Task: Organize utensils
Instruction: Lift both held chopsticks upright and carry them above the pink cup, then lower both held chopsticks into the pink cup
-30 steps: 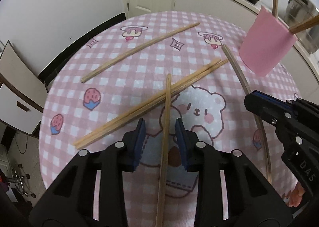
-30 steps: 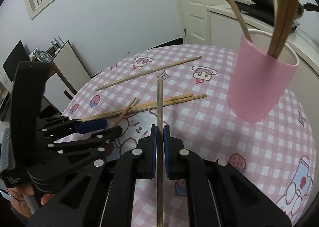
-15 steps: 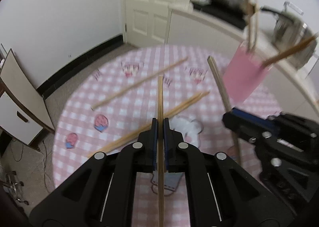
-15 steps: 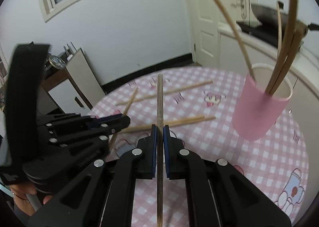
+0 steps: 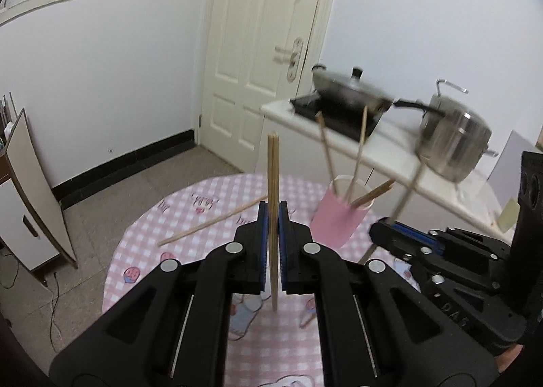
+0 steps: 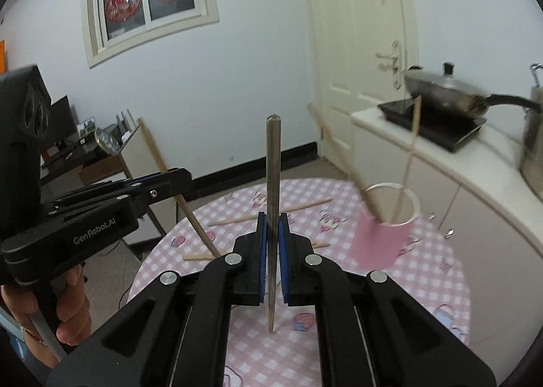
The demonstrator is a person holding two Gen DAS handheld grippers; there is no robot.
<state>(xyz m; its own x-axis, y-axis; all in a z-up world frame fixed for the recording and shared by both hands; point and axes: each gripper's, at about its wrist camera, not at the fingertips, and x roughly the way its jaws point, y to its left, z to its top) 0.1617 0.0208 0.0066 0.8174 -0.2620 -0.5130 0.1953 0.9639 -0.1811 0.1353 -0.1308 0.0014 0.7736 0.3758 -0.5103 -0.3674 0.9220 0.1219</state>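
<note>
My left gripper [image 5: 273, 217] is shut on a pale wooden chopstick [image 5: 272, 176] that stands upright above the pink checked table [image 5: 152, 244]. My right gripper [image 6: 271, 224] is shut on a darker chopstick [image 6: 273, 166], also held upright. The pink cup [image 5: 336, 220] stands at the table's far right with several chopsticks leaning in it. In the right wrist view the cup [image 6: 383, 237] sits right of my fingers, and the left gripper [image 6: 176, 180] hovers at the left with its chopstick [image 6: 190, 214]. One loose chopstick [image 5: 210, 225] lies on the cloth.
A white counter behind the table carries a lidded wok [image 5: 349, 95] on a black cooktop and a steel pot [image 5: 454, 139]. A white door [image 5: 258, 64] stands beyond. A low cabinet [image 5: 20, 203] is at the left. A person's hand [image 6: 68, 312] grips the left tool.
The left jaws closed on the chopstick lying between them. Both grippers then rose and tilted up, lifting their chopsticks off the table.
</note>
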